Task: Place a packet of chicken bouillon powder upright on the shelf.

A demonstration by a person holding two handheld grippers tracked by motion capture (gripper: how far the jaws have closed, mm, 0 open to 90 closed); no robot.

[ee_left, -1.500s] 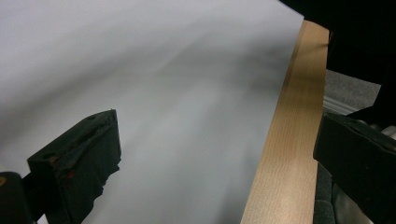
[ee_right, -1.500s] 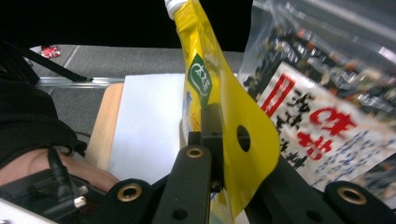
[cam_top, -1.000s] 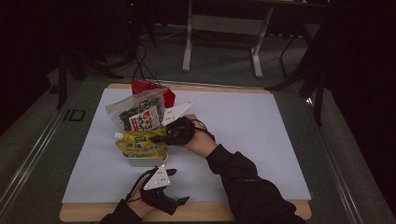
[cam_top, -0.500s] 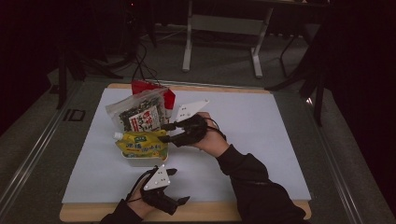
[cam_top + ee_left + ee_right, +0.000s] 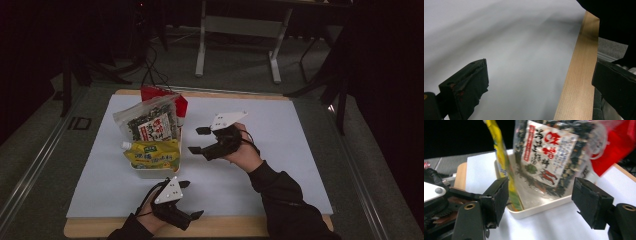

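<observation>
Clear plastic seaweed snack bag (image 5: 549,157), leaning in shallow cream plastic tray (image 5: 541,207), dead ahead between wide-apart jaws of right gripper (image 5: 544,202). Approach under way; next: advance, then clamp. Left gripper (image 5: 536,85) agape, idle over bare white table sheet (image 5: 519,50).

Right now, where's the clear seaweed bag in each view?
High view: seaweed bag left of centre, standing in the white tray, beyond the yellow pouch.
Left gripper view: aimed instead at the white sheet and wooden table edge.
Right gripper view: top centre, standing in the tray.
Shared landmark: the wooden table edge, in all three views.
</observation>
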